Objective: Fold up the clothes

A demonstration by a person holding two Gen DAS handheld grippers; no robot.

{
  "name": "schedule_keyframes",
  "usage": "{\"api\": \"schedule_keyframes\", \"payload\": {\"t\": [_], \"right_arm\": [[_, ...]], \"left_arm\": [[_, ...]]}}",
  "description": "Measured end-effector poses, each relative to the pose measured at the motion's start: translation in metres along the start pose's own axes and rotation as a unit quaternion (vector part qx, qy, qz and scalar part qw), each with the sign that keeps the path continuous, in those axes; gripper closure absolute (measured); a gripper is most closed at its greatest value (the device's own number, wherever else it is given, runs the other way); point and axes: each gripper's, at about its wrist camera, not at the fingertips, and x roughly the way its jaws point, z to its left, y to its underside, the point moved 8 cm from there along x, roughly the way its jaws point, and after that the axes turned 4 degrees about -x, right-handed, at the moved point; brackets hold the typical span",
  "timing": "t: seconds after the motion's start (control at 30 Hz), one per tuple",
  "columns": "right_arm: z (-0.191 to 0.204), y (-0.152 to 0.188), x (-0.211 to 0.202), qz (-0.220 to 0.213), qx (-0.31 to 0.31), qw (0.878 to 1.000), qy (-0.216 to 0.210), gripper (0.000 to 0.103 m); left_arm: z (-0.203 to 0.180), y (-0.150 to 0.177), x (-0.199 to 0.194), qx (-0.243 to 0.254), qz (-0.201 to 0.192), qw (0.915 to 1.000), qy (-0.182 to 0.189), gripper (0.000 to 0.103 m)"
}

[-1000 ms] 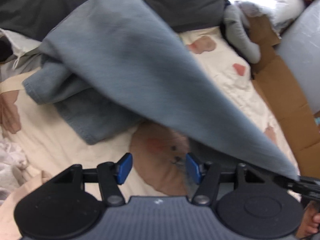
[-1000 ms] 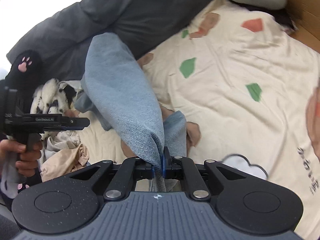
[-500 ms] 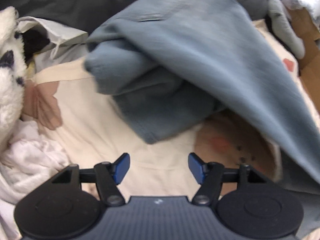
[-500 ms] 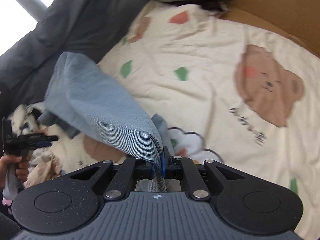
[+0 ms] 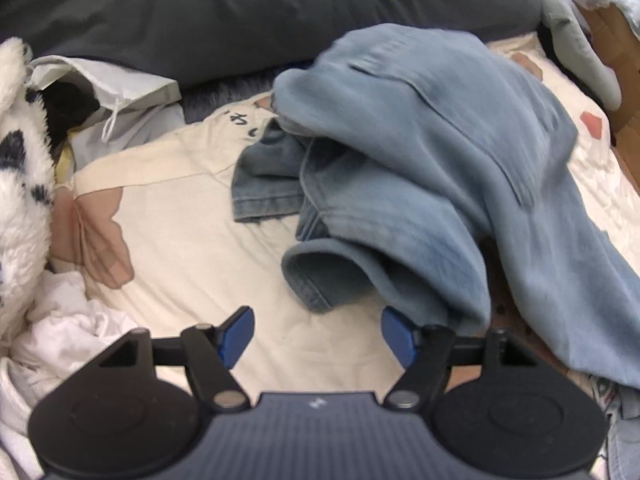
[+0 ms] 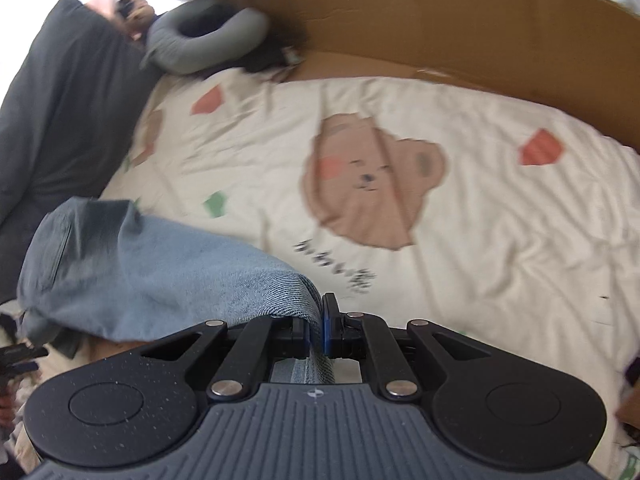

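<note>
Two hand-held grippers: right hand-held gripper (image 6: pixel 316 330) is clamped on the edge of blue jeans (image 5: pixel 420 168), which lie bunched on the bear-print bed cover (image 6: pixel 460 240). Left hand-held gripper (image 5: pixel 318 332) is opening w/ nothing between jaws, just beside a jeans cuff.

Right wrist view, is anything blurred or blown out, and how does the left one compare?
Right wrist view: bear-print bedsheet and far end of the jeans are motion-smeared, top-left corner blown out white, denim at the right tool sharp. Left wrist view: softer overall, jeans' right side streaked.
</note>
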Motion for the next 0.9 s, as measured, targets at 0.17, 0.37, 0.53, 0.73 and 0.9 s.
{"api": "schedule_keyframes", "payload": {"t": [0.17,0.37,0.53,0.73,0.9], "right_arm": [[-0.034,0.011,-0.004,0.001,0.021,0.999,0.037,0.099],[-0.042,0.030,0.001,0.002,0.023,0.999,0.045,0.099],[-0.047,0.040,0.006,0.002,0.031,0.999,0.044,0.098],[-0.050,0.045,0.012,0.014,0.029,0.998,0.052,0.097],[-0.048,0.047,0.011,0.016,0.007,0.998,0.060,0.097]], "left_arm": [[-0.004,0.003,0.003,-0.006,0.004,1.0000,0.000,0.030],[-0.010,0.008,0.001,-0.009,0.008,0.9999,0.004,0.030],[-0.013,0.016,-0.006,-0.003,0.009,0.9995,0.030,0.030],[-0.015,0.022,-0.019,-0.011,-0.001,0.9984,0.055,0.030],[-0.010,0.008,-0.024,-0.035,-0.014,0.9969,0.070,0.030]]}}
